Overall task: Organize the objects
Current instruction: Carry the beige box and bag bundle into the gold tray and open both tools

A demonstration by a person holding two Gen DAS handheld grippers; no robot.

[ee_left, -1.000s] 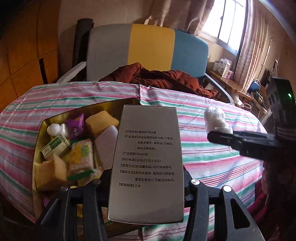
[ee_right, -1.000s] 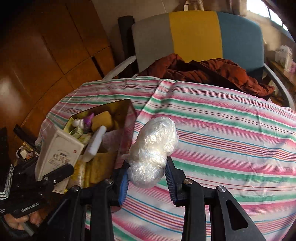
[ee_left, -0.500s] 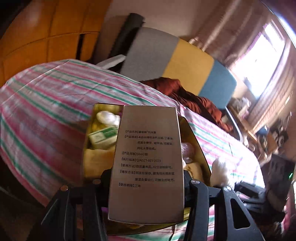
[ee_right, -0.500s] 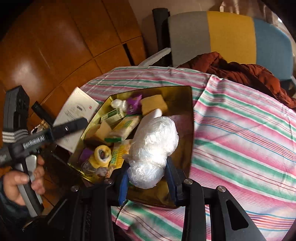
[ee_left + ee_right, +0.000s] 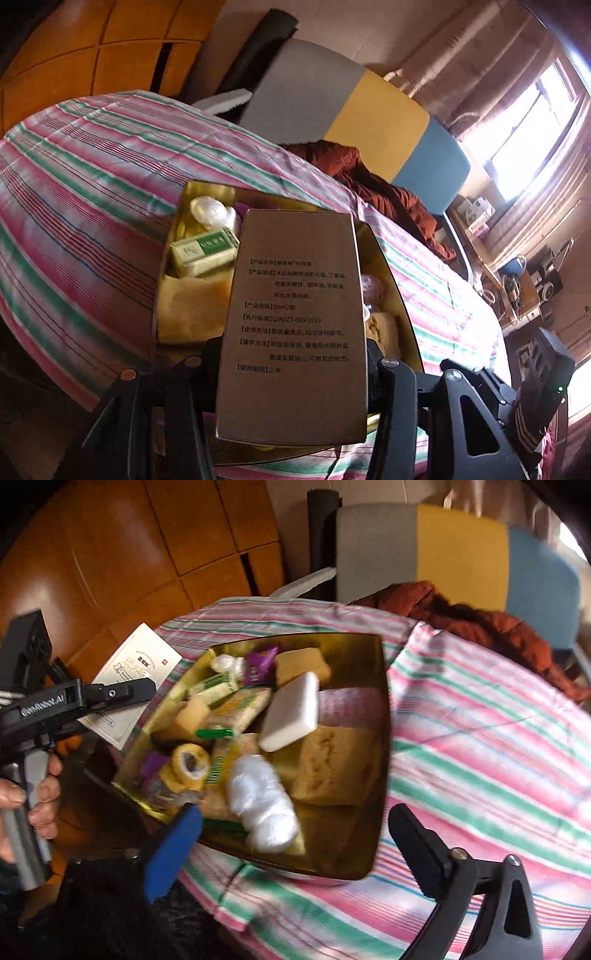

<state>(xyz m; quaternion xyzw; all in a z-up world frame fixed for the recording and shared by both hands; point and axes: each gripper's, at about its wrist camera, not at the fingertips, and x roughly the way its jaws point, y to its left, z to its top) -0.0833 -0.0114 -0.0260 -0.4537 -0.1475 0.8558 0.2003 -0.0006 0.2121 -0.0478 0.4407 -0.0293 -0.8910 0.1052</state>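
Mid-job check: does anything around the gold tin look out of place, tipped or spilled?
Nothing looks spilled. The gold tin is crammed and jumbled, with the white bar propped aslant on other items. The clear plastic bundle lies inside, free of the open right gripper.

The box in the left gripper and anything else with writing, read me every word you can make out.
"50ml" and "Q/ADZT-023-2023": box held by the left gripper; its Chinese lines are too blurred.
"GenRobot.AI": left gripper's arm.
Green carton and purple packet in the tin: print unreadable.
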